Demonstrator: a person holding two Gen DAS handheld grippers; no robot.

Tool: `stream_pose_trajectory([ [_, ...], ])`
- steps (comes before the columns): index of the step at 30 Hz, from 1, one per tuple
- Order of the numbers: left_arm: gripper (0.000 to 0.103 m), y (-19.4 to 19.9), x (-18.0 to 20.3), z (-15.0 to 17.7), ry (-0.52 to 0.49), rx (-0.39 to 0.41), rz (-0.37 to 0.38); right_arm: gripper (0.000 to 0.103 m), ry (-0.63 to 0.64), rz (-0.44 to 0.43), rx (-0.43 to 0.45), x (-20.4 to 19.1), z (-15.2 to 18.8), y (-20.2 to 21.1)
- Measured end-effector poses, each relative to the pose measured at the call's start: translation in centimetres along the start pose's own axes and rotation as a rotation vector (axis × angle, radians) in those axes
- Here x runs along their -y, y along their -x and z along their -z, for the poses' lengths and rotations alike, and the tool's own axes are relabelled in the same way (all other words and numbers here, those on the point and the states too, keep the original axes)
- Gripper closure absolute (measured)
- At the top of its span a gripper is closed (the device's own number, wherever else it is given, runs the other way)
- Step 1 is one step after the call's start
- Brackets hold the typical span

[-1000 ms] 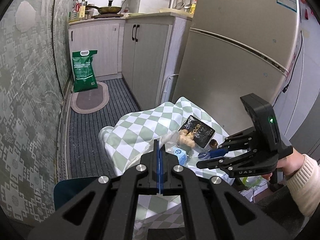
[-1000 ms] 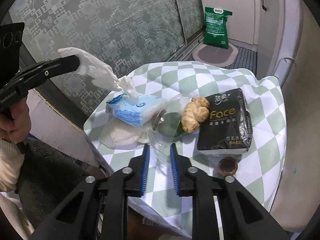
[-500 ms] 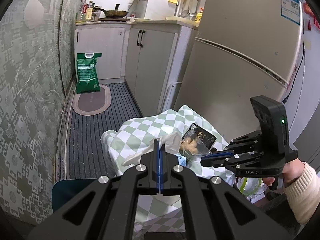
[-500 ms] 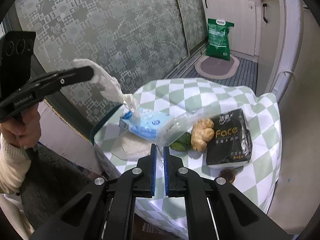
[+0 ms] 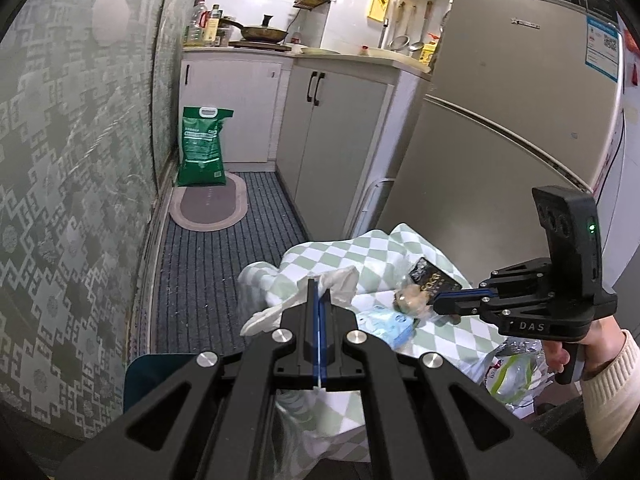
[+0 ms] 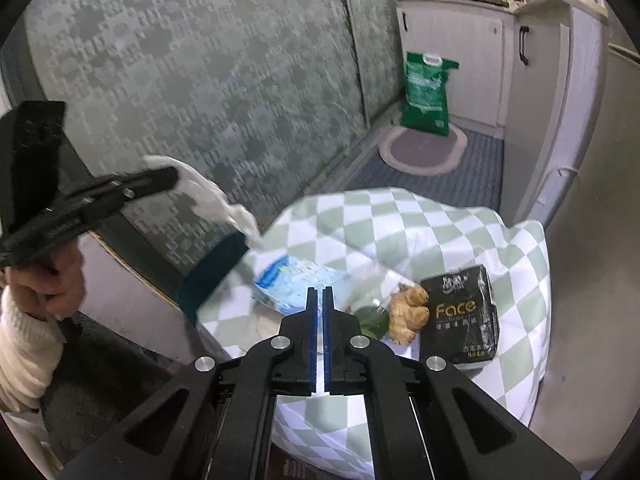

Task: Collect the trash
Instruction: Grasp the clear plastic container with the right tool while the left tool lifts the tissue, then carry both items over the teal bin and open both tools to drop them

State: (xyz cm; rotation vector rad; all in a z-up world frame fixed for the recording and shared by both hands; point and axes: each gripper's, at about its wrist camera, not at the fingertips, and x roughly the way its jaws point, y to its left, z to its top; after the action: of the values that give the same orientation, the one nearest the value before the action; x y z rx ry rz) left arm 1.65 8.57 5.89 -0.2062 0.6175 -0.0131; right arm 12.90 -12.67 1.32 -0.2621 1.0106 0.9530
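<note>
My left gripper [image 5: 319, 285] is shut on a crumpled white tissue [image 5: 340, 282], held up above the table's left edge; it also shows in the right wrist view [image 6: 208, 196]. My right gripper [image 6: 319, 294] is shut on a clear plastic bag [image 6: 372, 292] and lifts it above the checkered tablecloth [image 6: 420, 220]. From the left wrist view the right gripper [image 5: 444, 300] hangs over the table with the bag [image 5: 408, 280] drooping from it. A blue tissue pack [image 6: 296, 284], a ginger root [image 6: 410, 312], a green item [image 6: 374, 320] and a black "Face" tissue pack [image 6: 460, 312] lie on the cloth.
A fridge [image 5: 500, 140] and white cabinets [image 5: 332, 140] stand behind the table. A green sack [image 5: 200, 146] and an oval mat [image 5: 208, 204] are on the floor. A patterned glass wall [image 6: 200, 80] runs along the left. A white plastic bag [image 5: 512, 368] hangs at the table's near right.
My right gripper closed on the clear plastic bag and lifted it off the table. My left gripper rose and drew back with the tissue.
</note>
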Motion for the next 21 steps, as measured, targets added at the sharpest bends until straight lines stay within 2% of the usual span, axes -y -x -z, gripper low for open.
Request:
stream_pose_trajectory([
  [5, 0.102, 0.3, -0.7, 0.1, 0.012, -0.003, -0.001, 0.101, 0.006, 0.038, -0.02, -0.1, 0.2, -0.6],
  [10, 0.102, 0.7, -0.5, 0.1, 0.009, 0.008, 0.006, 0.102, 0.002, 0.074, 0.006, 0.0, -0.2, -0.2],
  [15, 0.102, 0.8, -0.9, 0.1, 0.017, 0.009, -0.002, 0.102, 0.007, 0.063, 0.042, -0.5, -1.1, 0.7],
  [21, 0.102, 1.1, -3.0, 0.6, 0.049, -0.001, -0.05, 0.102, 0.029, 0.016, 0.088, -2.6, -2.8, 1.3],
])
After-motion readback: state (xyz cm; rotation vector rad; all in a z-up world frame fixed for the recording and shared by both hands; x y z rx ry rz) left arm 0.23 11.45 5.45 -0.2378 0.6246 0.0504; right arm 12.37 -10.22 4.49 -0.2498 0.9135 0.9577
